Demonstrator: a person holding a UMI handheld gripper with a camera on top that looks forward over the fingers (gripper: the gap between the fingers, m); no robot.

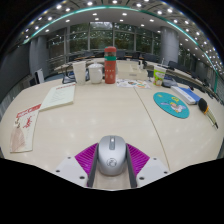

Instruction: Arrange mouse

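Note:
A grey wireless mouse (111, 155) sits between the two fingers of my gripper (111, 163), its tail toward the camera. The magenta pads (87, 156) press against both of its sides, so the gripper is shut on it. The mouse looks to be held a little above the pale wooden table (100, 115). A round teal mouse mat (171, 105) lies on the table well beyond the fingers and to the right, apart from the mouse.
A printed leaflet (22, 128) lies at the left and a stack of papers (58, 96) behind it. At the far side stand a red-capped bottle (110, 62), a white mug (95, 72) and a green cup (159, 74). A blue-and-white object (188, 96) lies past the mat.

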